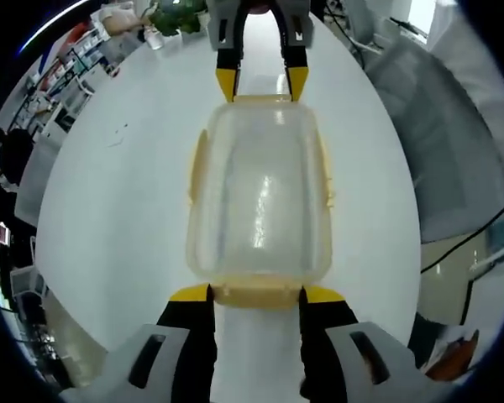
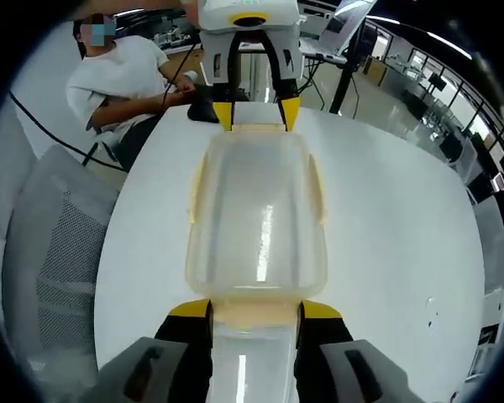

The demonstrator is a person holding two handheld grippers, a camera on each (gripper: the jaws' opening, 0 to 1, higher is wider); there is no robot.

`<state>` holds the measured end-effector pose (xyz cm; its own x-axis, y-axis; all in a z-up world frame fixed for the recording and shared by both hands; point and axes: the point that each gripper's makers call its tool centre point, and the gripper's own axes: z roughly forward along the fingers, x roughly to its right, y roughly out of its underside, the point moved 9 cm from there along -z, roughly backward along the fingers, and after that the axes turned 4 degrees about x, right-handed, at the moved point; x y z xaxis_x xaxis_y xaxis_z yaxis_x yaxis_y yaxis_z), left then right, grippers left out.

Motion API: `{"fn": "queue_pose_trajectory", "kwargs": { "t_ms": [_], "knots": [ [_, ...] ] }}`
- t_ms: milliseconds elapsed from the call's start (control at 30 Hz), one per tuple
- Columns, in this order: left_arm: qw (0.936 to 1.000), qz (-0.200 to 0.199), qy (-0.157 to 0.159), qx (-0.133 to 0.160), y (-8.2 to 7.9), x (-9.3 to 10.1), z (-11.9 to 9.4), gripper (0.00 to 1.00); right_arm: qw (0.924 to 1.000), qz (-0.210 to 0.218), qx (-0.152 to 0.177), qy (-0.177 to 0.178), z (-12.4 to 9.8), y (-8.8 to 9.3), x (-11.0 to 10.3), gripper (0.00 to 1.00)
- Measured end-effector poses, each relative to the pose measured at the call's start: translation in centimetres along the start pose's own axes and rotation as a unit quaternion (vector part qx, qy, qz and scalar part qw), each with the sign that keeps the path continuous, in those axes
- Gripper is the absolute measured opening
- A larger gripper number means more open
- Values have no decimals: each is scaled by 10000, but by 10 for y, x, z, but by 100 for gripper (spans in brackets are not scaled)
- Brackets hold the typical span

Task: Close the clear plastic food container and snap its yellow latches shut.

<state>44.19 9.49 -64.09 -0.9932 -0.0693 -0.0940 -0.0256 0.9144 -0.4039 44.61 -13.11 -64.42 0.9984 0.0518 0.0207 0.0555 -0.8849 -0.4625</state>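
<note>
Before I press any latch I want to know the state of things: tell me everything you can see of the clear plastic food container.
The clear plastic food container is a rounded rectangular tub of cloudy, see-through plastic with its lid on, lying flat on the white table. Yellow latches run along its long sides and both short ends. The left gripper meets one short end, the right gripper the opposite end, their yellow-tipped fingers against the end latches.

The container (image 1: 259, 201) is lying on the table (image 1: 118, 210), lid on, between the 2 grippers: the left gripper (image 1: 256, 295) is sitting at its near end, the right gripper (image 1: 261, 84) at its far end, facing each other.

In the right gripper view, a chair (image 2: 55, 243) is standing left of the table, and a person (image 2: 126, 80) is sitting at the far left.
</note>
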Motion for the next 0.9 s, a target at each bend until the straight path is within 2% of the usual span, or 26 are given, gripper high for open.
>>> {"fn": "queue_pose_trajectory", "kwargs": {
  "t_ms": [533, 900],
  "knots": [
    [9999, 119, -61, 102, -27, 0, 0, 37, 9999, 43, -49, 115, -21, 19, -4, 35],
    [9996, 186, -67, 177, -53, 2, 11, 37, 9997, 89, -123, 172, -32, 44, -6, 35]
  ]
}}
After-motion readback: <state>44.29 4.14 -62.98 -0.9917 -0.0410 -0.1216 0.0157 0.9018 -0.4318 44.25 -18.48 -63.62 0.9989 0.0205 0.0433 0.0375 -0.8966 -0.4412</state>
